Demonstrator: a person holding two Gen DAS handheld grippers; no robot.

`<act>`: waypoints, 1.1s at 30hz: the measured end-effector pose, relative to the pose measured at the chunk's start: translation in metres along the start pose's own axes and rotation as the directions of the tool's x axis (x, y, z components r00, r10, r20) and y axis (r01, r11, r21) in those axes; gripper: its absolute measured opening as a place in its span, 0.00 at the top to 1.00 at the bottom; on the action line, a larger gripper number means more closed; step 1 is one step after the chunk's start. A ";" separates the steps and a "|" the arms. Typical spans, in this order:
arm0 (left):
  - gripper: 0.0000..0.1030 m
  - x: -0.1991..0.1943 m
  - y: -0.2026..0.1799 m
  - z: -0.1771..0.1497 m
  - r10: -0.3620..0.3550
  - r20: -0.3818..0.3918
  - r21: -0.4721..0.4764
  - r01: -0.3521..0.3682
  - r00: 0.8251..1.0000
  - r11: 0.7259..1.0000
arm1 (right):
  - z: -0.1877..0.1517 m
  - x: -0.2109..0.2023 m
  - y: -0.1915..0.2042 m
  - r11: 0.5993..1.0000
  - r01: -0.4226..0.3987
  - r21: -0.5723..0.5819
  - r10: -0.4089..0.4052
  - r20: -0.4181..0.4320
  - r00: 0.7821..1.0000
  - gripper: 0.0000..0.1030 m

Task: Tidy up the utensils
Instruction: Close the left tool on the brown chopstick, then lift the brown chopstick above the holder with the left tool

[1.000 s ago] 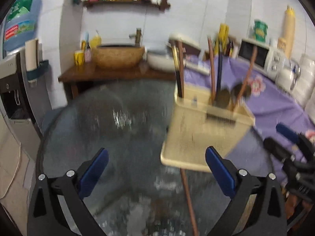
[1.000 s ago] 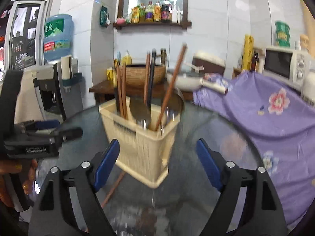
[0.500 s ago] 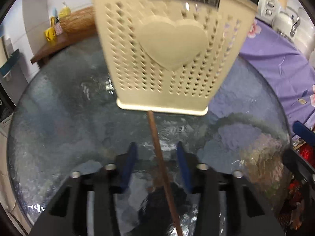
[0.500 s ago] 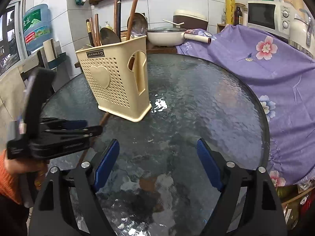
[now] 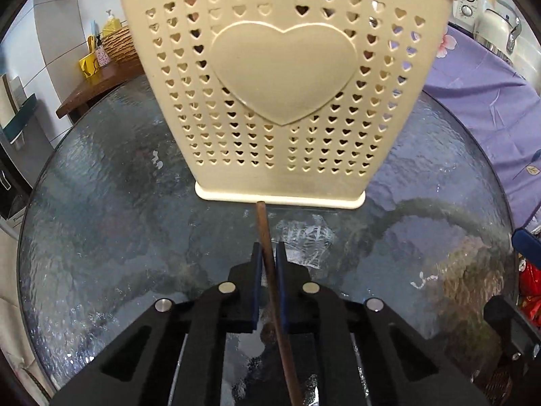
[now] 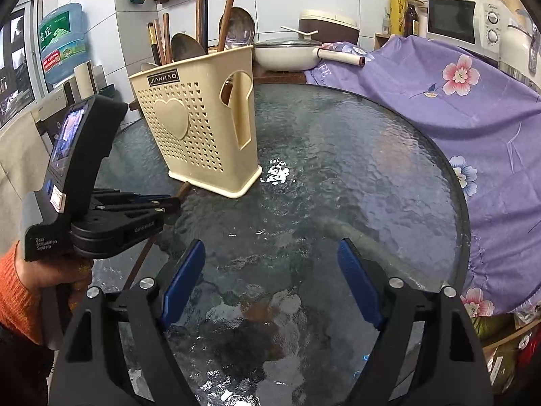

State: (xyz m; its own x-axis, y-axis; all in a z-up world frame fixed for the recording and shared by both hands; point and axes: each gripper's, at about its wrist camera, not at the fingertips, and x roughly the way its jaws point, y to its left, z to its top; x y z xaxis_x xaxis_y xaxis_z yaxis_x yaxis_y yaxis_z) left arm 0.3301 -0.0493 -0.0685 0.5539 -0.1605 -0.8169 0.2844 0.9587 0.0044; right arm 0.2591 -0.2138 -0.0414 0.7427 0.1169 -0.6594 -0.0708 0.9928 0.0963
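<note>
The stick [image 5: 270, 270] runs off the bottom edge of the left view, its far tip hidden at the basket [image 5: 284, 94] base, the basket's rim is cut off at the top, and in the right view the left tongs [image 6: 172, 199] cover most of it.

The utensil basket [image 5: 284, 94] is cream, dotted with rows of tiny heart-shaped holes around one big plain heart, and has a dark label. The chopstick [image 5: 267, 247] is brown. The left hand-held gripper [image 5: 267, 257] is black with blue pads [image 5: 257, 270]. The right hand-held gripper [image 6: 270, 284] is coloured the same. The glass worktop [image 6: 355, 176] is dark and bumpy. The cloth [image 6: 473, 108] is purple with pink flowers.
</note>
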 end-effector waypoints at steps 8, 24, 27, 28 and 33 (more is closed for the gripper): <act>0.93 -0.001 -0.006 -0.013 0.005 0.030 -0.014 -0.005 1.000 1.000 | -0.002 0.003 -0.002 1.000 -0.002 0.018 0.003 -0.012 1.000 0.22; 0.94 -0.135 0.022 -0.006 -0.025 0.335 -0.053 0.045 0.942 0.998 | 0.007 -0.004 -0.004 0.998 -0.049 0.037 0.049 0.001 0.999 0.22; 0.94 -0.159 0.028 -0.002 -0.037 0.383 -0.053 0.061 0.923 0.997 | 0.014 -0.008 0.000 0.997 -0.080 0.025 0.079 0.012 0.997 0.22; 0.94 -0.166 0.029 0.000 -0.039 0.397 -0.053 0.065 0.917 0.996 | 0.018 -0.011 0.002 0.996 -0.086 0.014 0.086 0.023 0.996 0.22; 0.94 -0.188 0.035 0.006 -0.050 0.437 -0.050 0.080 0.898 0.995 | 0.046 -0.027 0.010 0.991 -0.135 -0.014 0.136 0.083 0.987 0.22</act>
State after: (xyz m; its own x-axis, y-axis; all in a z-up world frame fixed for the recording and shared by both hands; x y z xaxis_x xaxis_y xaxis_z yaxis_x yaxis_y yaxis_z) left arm 0.2404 0.0134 0.0887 0.8251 -0.2951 -0.4819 0.2882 0.9533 -0.0903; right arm 0.2688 -0.2083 0.0121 0.7786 0.2484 -0.5762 -0.1802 0.9681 0.1739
